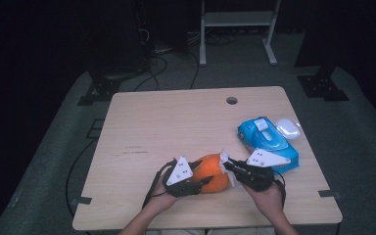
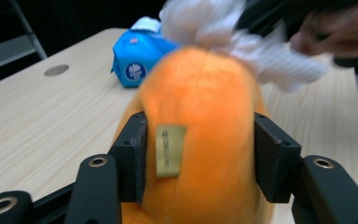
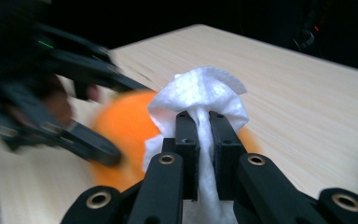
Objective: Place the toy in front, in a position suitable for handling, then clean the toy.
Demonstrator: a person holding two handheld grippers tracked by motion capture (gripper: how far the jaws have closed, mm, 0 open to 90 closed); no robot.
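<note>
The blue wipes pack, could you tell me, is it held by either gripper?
No, the blue wipes pack lies free on the table.

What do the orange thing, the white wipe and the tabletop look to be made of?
Orange toy: probably plush fabric, matte and fuzzy, with a sewn-in label.
White wipe: thin soft cloth or paper, crumpled, faintly textured.
Table: pale wood-look board, smooth and matte, with visible grain lines, possibly laminate.

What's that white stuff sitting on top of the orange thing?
A crumpled white wipe, pinched shut in the right gripper, rests on top of the orange plush toy. The left gripper clamps the toy's sides. The patch of toy under the wipe is covered.
</note>
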